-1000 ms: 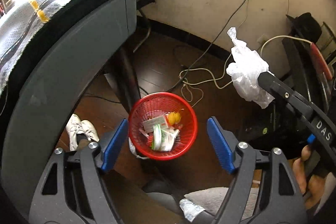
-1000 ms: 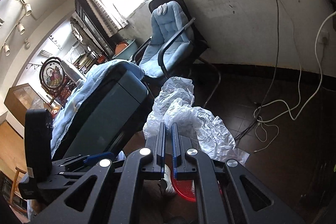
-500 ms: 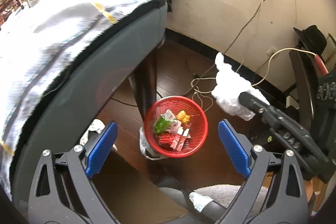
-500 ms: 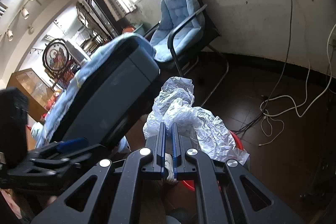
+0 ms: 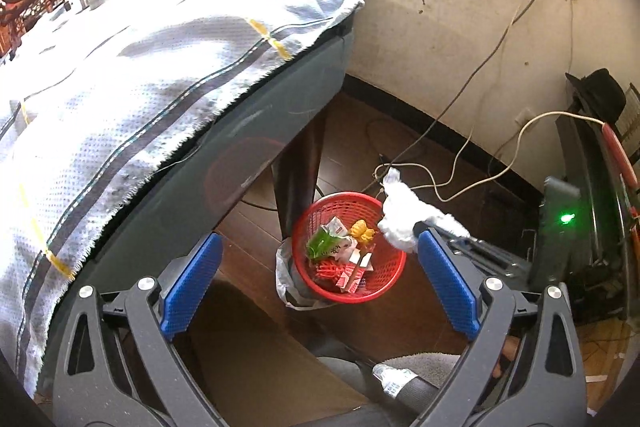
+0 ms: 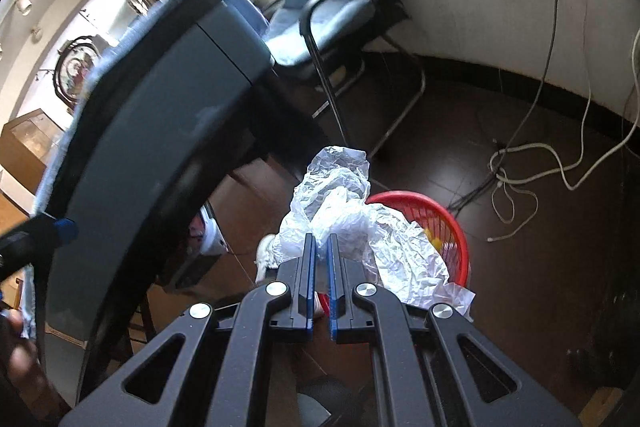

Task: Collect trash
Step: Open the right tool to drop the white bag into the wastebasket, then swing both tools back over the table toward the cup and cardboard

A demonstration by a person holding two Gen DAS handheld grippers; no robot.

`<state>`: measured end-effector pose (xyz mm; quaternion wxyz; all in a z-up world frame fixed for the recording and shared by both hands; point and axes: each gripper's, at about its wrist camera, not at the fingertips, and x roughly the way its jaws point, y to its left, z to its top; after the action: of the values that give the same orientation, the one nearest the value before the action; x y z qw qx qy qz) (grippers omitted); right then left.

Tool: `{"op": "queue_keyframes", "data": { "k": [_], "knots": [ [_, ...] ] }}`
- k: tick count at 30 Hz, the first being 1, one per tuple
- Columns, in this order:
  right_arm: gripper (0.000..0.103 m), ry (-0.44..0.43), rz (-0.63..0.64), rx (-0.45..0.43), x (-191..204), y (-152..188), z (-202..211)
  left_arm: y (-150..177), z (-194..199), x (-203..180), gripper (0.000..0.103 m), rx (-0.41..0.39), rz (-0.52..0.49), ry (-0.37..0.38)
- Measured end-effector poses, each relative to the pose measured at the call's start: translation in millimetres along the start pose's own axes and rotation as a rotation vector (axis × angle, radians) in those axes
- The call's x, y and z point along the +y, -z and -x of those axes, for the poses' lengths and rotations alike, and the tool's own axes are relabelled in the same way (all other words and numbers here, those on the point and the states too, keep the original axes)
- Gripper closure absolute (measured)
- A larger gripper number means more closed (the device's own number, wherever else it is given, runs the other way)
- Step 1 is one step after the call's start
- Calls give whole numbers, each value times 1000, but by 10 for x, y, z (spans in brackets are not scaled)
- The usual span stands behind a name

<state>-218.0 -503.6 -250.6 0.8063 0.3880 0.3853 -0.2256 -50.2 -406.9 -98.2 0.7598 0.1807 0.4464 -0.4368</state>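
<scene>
Red mesh basket (image 5: 347,247) shows its contents only from my L wrist cam: green, yellow and red-white wrappers; R cam has crumpled plastic (image 6: 360,227) hiding most of it. My right gripper (image 6: 319,247) is clenched on that plastic, angled down over basket rim beside table (image 5: 280,131). My left gripper (image 5: 318,285) just finished opening, jaws wide, nothing between, basket below
</scene>
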Motion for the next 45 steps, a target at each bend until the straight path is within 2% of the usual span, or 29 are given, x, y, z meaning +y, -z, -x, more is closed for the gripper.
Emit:
{"op": "queue_keyframes", "data": {
  "k": [4, 6, 7, 9, 12, 19, 29, 45],
  "knots": [
    [93, 24, -3, 69, -61, 38, -281, 1, -64, 27, 8, 7, 0, -7],
    [82, 33, -29, 98, -125, 57, -407, 11, -105, 33, 8, 18, 2, -1],
    [69, 36, -51, 102, -164, 70, -430, 14, -124, 33, 8, 23, 3, 3],
    [69, 44, -61, 95, -190, 79, -402, 25, -151, 32, 8, 31, 4, 7],
    [69, 71, -29, 32, -117, 37, -229, 19, -150, 51, 8, 28, 11, 9],
    [66, 59, 12, -63, 34, -76, 154, 0, -24, 72, 8, 2, 15, 5],
    [57, 34, 88, -162, 391, -141, 628, 35, 334, 97, 8, -73, 15, -13],
    [41, -21, 201, -286, 1035, -88, 1251, 226, 970, 429, 7, -205, 84, -28]
  ]
}}
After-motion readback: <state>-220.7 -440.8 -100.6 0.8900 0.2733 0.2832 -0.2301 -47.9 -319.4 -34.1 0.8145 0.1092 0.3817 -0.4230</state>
